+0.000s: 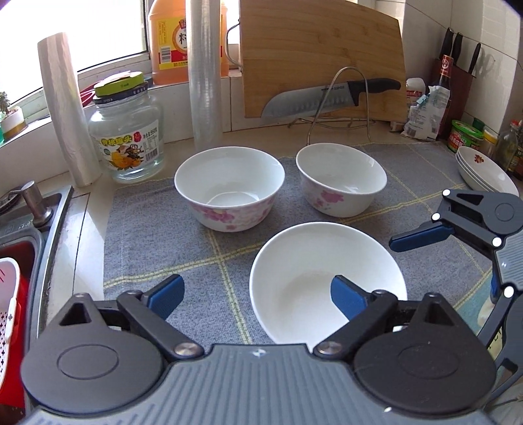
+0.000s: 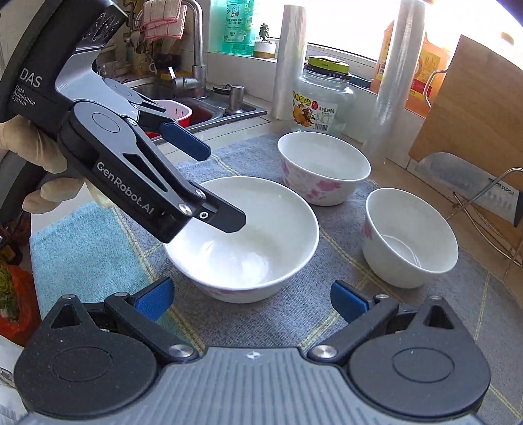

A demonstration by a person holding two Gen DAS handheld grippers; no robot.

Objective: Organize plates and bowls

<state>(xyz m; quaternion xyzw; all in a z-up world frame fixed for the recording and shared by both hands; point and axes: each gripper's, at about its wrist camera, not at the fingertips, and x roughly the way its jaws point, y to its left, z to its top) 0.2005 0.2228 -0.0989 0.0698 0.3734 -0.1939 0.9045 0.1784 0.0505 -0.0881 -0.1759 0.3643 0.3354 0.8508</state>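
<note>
Three bowls [image 1: 327, 281] crowd the mat [image 1: 147, 235]; edges stay free.

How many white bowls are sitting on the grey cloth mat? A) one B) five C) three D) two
C: three white china bowls sit apart on the grey checked cloth mat: a near wide bowl, a flowered bowl behind it to the left, and another flowered bowl to the right.

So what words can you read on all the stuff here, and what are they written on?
"DAS" and "Data Acquisition System": left gripper body.
"GenRobot.AI": its arm.
"SUPOR": knife blade.
"950": glass jar label; its Chinese characters are too blurred to read.
Orange jug: one big Chinese character, the rest too small.
Green bottle by the faucet: label too small.
Bowls: flowers only, no words.
</note>
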